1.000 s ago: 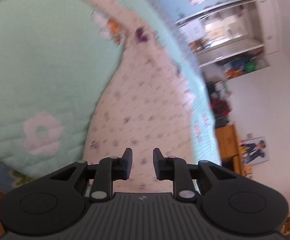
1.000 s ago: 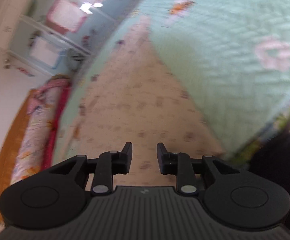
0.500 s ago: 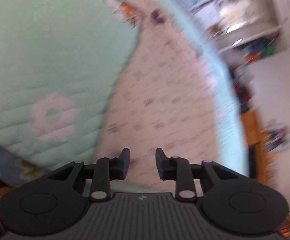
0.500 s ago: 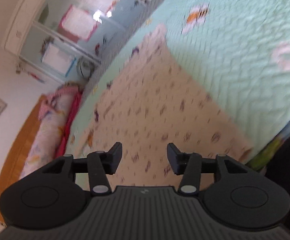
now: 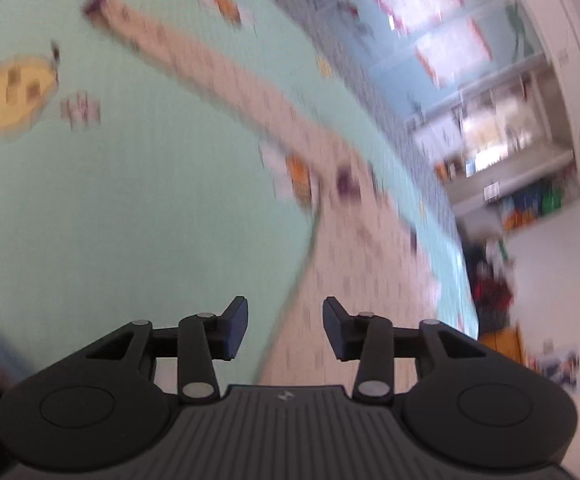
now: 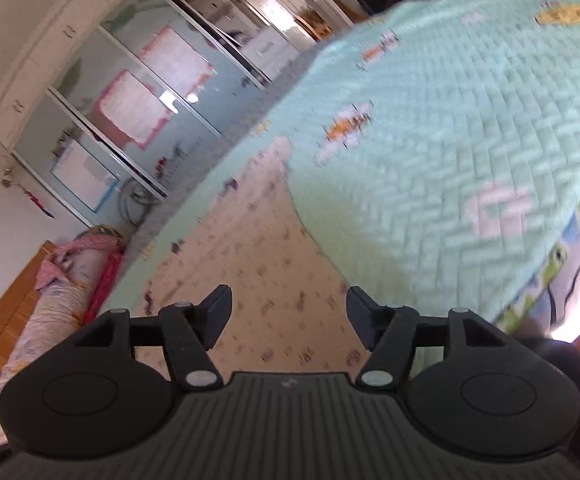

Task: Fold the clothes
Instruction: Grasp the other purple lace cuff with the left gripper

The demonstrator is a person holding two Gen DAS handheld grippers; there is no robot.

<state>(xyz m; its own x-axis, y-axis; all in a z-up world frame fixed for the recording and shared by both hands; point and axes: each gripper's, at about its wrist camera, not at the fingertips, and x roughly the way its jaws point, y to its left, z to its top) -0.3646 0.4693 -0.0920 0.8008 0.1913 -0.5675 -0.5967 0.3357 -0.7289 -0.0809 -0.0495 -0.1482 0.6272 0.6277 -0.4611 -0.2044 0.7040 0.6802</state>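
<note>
Your left gripper (image 5: 285, 326): jaws apart, empty. Your right gripper (image 6: 288, 318): jaws wide apart, empty. Beige printed garment (image 6: 273, 280) lies flat on mint quilt (image 6: 430, 128), directly under both tools, stretching toward 12 o'clock; long sleeve (image 5: 209, 64) runs toward 10 o'clock. Fabric looks thin, light, limp, so it probably sags. Pinch at hem corners or seam, not middle.

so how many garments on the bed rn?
1. One beige printed garment lies spread on the mint quilt, just ahead of both open grippers. The left view is blurred, so more may be hidden.
</note>
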